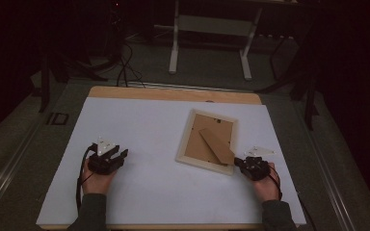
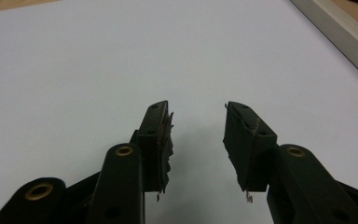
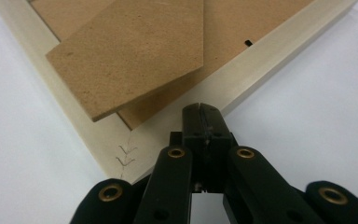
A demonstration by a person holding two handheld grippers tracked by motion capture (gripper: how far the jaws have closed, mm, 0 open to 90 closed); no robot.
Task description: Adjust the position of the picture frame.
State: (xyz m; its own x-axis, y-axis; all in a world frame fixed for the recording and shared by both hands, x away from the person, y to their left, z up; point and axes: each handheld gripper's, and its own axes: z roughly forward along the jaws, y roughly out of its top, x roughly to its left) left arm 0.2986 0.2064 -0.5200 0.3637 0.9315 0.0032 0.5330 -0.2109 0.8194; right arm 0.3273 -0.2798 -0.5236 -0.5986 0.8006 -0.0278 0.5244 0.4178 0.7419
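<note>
A pale wooden picture frame (image 1: 206,142) lies face down right of the table's middle, brown backing up, with its brown stand flap (image 1: 217,146) angled across it. In the right gripper view the flap (image 3: 130,51) lifts over the frame's near corner (image 3: 121,149). My right gripper (image 1: 238,161) is shut with nothing between its jaws, and its tips (image 3: 202,110) rest at the frame's near corner rail. My left gripper (image 1: 123,155) sits at the left on the white sheet, open with nothing between its jaws (image 2: 197,126). The frame's edge (image 2: 340,35) shows far off at the upper right.
A white sheet (image 1: 139,192) covers the wooden table (image 1: 173,93). Beyond the far edge lie dark floor, cables (image 1: 124,67) and the white legs of another table (image 1: 173,48). Plenty of bare sheet lies between the two hands.
</note>
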